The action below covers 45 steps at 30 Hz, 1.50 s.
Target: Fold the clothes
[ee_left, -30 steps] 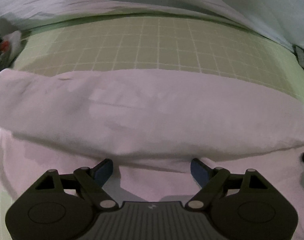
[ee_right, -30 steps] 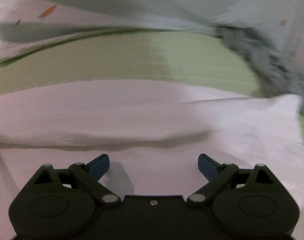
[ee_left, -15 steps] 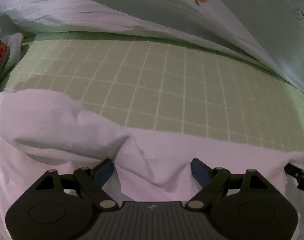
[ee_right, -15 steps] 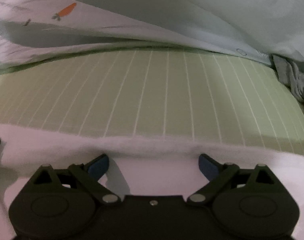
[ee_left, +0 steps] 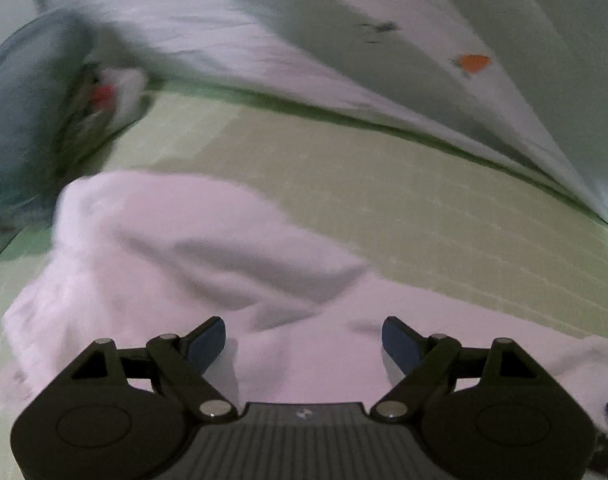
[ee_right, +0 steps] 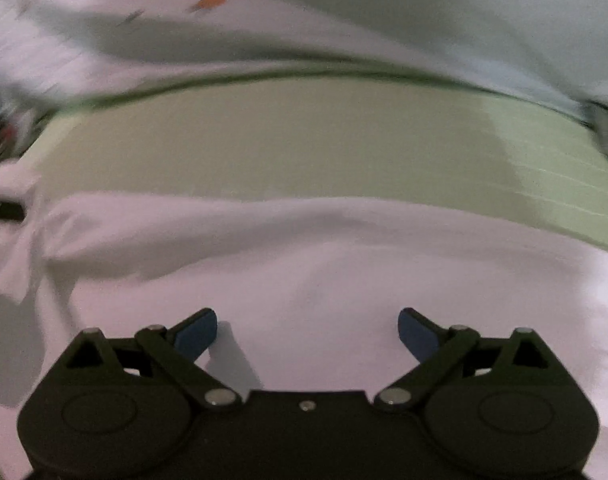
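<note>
A pale pink garment [ee_left: 208, 264] lies bunched on a green gridded mat [ee_left: 423, 200]. My left gripper [ee_left: 304, 340] is open just above the garment's near part, with nothing between its blue pads. In the right wrist view the same garment [ee_right: 323, 264] spreads across the lower half, with a folded ridge along its far edge. My right gripper [ee_right: 307, 334] is open over the cloth and holds nothing. A bit of the other gripper shows at the left edge [ee_right: 0, 210], next to a ragged cloth corner.
A white bedsheet with orange carrot prints [ee_left: 469, 62] rises behind the mat. A heap of mixed clothes [ee_left: 104, 96] sits at the far left. Grey fabric [ee_right: 603, 128] lies at the mat's right end. Both views are motion-blurred.
Both grippers stayed open. The views swung: the left camera turned toward the left heap, and the garment now bunches into a hump on the left. In the right view more pink cloth fills the foreground.
</note>
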{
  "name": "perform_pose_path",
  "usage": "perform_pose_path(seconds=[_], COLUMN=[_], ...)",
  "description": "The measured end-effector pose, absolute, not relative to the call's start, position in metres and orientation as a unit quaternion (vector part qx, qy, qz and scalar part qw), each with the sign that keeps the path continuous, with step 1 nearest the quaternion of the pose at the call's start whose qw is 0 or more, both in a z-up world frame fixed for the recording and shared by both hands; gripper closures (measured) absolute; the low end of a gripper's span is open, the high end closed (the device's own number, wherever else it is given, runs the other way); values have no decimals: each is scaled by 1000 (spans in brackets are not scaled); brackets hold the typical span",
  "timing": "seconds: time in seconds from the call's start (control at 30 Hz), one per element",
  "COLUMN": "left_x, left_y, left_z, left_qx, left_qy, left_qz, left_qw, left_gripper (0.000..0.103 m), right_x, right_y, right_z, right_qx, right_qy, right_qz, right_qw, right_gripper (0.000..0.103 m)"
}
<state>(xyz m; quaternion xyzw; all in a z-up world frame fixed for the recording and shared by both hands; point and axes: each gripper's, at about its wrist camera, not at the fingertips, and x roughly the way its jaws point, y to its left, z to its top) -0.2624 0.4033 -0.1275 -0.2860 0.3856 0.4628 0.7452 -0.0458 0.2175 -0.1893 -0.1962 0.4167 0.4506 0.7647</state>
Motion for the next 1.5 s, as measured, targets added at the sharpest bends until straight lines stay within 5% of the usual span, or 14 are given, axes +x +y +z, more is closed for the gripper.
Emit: perform_pose_path(seconds=[0.23, 0.57, 0.87, 0.9, 0.97, 1.03, 1.1, 1.33, 1.5], left_x=[-332, -422, -446, -445, -441, -445, -450, -483, -492], left_y=[409, 435, 443, 446, 443, 438, 433, 417, 410], left_z=[-114, -136, -144, -147, -149, -144, -139, -151, -143], left_qx=[-315, -369, -450, -469, -489, -488, -487, -519, -511], left_qy=[353, 354, 272, 258, 241, 226, 210, 180, 184], left_qz=[533, 602, 559, 548, 542, 549, 555, 555, 558], left_qw=[701, 614, 642, 642, 640, 640, 641, 624, 627], left_gripper=[17, 15, 16, 18, 55, 80, 87, 86, 63], right_x=[-84, -49, -68, -75, -89, -96, -97, -136, -129], right_y=[293, 359, 329, 323, 311, 303, 299, 348, 394], right_z=[-195, -203, -183, -181, -177, -173, -169, -183, -201], right_qx=[-243, -195, -171, -171, -173, -166, -170, -226, -235], right_qy=[369, 384, 401, 403, 406, 410, 405, 386, 383], right_qz=[522, 406, 383, 385, 387, 394, 412, 507, 484], right_qw=[730, 806, 814, 813, 810, 806, 799, 737, 751], right_gripper=[0, 2, 2, 2, 2, 2, 2, 1, 0])
